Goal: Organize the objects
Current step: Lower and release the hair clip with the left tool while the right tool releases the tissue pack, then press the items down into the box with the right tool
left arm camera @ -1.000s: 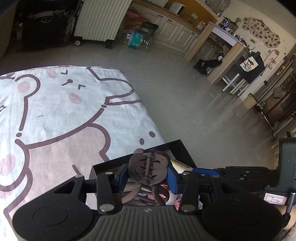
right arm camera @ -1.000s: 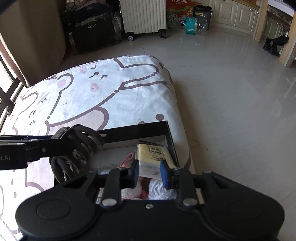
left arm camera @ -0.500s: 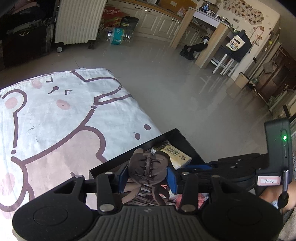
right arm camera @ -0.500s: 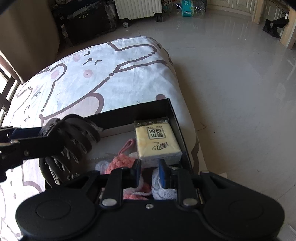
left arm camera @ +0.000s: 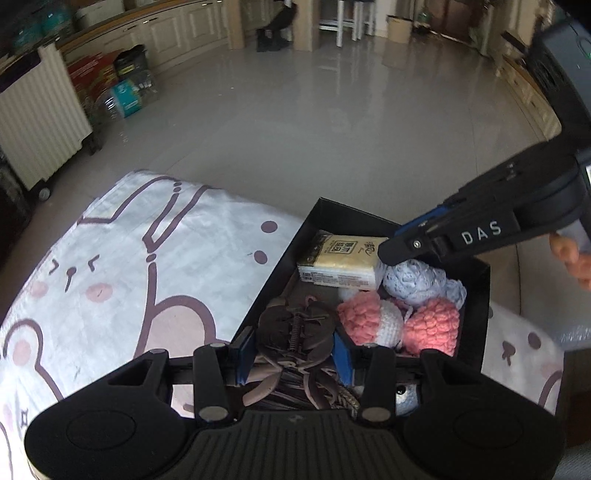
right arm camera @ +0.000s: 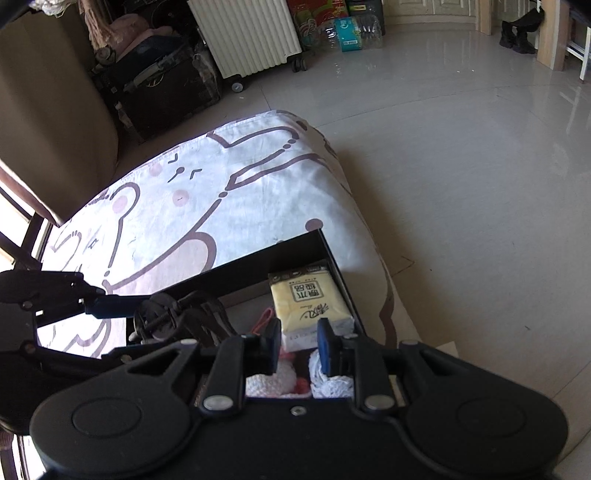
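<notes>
My left gripper (left arm camera: pixel 293 343) is shut on a brown hair claw clip (left arm camera: pixel 295 328), held just over the near left part of a black open box (left arm camera: pixel 354 212). In the box lie a yellow tissue pack (left arm camera: pixel 340 258), pink yarn balls (left arm camera: pixel 432 325) and a pale blue one (left arm camera: pixel 421 280). My right gripper (left arm camera: pixel 388 251) reaches in from the right above the tissue pack. In the right wrist view its jaws (right arm camera: pixel 299 347) stand narrowly apart with nothing between them, over the tissue pack (right arm camera: pixel 306 299). The clip (right arm camera: pixel 173 314) shows at the left there.
The box rests near the edge of a white bed sheet with a cartoon bear print (left arm camera: pixel 129 277). Beyond the edge is grey tiled floor (left arm camera: pixel 332 129). A white radiator on wheels (right arm camera: pixel 247 33), bags and kitchen cabinets stand far back.
The left gripper has rolled and shifted, so its view swung round, and the clip now sits lower over the box. The right gripper has edged a little over the tissue pack.
</notes>
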A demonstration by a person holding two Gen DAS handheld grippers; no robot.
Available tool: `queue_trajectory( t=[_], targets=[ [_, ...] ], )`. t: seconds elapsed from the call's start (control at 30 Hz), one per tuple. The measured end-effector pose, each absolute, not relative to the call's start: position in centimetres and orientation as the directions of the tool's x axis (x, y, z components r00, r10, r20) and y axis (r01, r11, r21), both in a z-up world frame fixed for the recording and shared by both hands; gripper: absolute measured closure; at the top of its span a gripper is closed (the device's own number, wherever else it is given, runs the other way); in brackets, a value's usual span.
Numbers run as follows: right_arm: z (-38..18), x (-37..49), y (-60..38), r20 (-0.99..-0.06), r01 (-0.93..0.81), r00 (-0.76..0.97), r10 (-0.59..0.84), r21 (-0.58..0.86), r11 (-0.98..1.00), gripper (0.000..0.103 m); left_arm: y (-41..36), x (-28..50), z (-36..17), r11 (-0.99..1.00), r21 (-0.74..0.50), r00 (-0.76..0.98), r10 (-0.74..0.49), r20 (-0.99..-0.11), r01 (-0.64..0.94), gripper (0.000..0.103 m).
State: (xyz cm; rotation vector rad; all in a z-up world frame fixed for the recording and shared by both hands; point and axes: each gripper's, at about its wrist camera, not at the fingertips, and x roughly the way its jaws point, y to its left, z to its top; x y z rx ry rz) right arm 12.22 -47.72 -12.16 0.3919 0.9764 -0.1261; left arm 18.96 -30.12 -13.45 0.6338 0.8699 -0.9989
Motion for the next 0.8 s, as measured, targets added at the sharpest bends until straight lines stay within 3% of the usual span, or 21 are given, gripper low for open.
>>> queue_trajectory(
  t=[0.3,0.43,0.8],
  targets=[
    [-12.4,12.2,-48.5,-0.818,0.302,0.571,0.075,0.294,0.907,0.081,-31.7,19.6,-14.2,0.27,0.107,0.213,-0.401,-0.891,0.957,0.057],
    [-12.8,12.3,-48.7,-0.819,0.308,0.569,0.08,0.302,0.902,0.081,-31.4,19.5,-14.0,0.296,0.135,0.253,-0.409,-0.877,0.946,0.045],
    [-14.5,13.5,-48.4,-0.829,0.373,0.557,0.059,0.313,0.874,0.082,-30.0,19.7,-12.6,0.381,0.09,0.267,-0.441,-0.857,0.92,0.044]
  ],
)
